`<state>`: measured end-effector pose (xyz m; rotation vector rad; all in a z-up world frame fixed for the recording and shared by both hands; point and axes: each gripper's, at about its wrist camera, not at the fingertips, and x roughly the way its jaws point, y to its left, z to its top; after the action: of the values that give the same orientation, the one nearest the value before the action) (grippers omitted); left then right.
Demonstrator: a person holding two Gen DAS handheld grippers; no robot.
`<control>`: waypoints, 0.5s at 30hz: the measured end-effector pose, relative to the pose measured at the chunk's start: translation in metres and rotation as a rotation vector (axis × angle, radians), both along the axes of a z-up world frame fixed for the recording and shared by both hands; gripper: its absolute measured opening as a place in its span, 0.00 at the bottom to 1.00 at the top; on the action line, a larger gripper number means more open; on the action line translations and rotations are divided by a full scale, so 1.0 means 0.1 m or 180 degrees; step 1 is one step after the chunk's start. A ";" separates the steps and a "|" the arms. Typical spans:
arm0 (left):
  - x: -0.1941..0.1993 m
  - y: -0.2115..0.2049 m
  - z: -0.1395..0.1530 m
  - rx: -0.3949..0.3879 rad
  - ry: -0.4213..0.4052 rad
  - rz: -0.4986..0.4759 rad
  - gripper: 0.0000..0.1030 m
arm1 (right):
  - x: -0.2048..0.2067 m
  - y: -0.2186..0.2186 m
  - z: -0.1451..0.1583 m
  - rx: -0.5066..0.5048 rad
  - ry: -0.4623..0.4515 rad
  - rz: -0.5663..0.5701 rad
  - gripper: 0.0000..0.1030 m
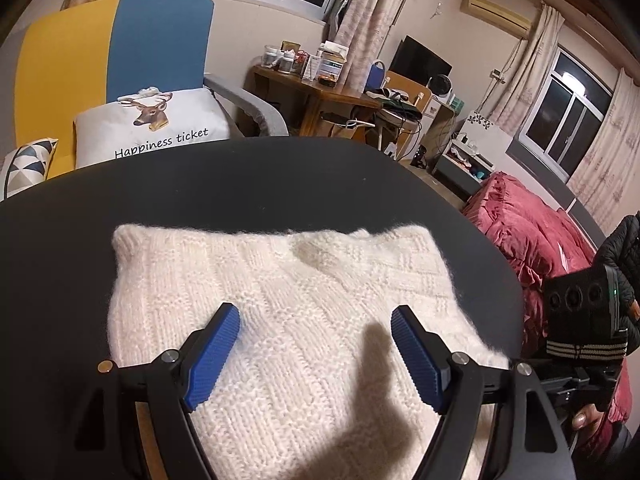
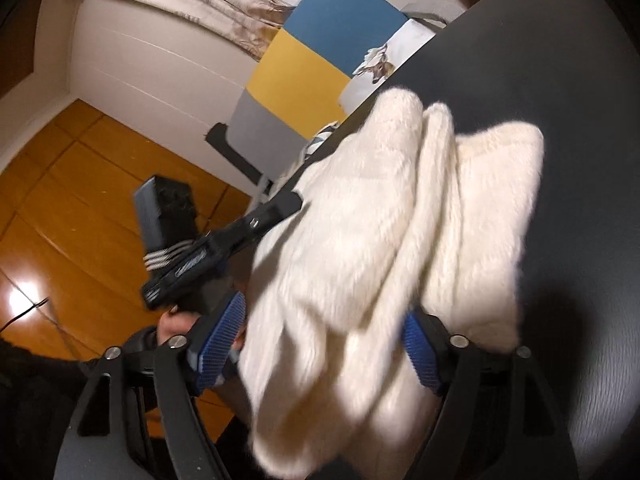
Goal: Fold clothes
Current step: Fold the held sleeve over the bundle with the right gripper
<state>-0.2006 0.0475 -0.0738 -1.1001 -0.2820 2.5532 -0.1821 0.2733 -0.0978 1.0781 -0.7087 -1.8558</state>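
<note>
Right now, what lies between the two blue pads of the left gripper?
Only the white knit sweater under the open left gripper, seen in the left wrist view.

A: What's beyond the black bench [image 1: 260,184]?
B: A yellow and blue chair [image 1: 116,60] with a deer cushion [image 1: 152,124], far left. A cluttered wooden desk [image 1: 320,92] stands to its right.
A: And the walls?
B: Pale, with curtained dark windows [image 1: 568,116] and an air conditioner [image 1: 496,12]. A red quilt [image 1: 524,232] lies right; the wooden floor [image 2: 80,184] shines.
</note>
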 end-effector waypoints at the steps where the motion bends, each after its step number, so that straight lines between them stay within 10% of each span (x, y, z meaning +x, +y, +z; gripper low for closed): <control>1: 0.00 -0.01 -0.01 0.0028 0.0000 0.0013 0.78 | -0.03 -0.04 0.01 0.0071 0.0014 -0.0041 0.82; 8: 0.00 0.01 -0.02 -0.0010 0.0028 -0.0037 0.80 | -0.06 -0.17 0.04 0.0448 0.0031 -0.0117 0.83; 15: -0.01 -0.01 -0.02 0.0036 0.0017 -0.0060 0.80 | 0.21 -0.43 0.12 0.1029 0.0736 0.0232 0.89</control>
<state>-0.2015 0.0461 -0.0762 -1.0865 -0.2830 2.5345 -0.1613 0.2305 -0.0855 1.0489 -0.2368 -2.0342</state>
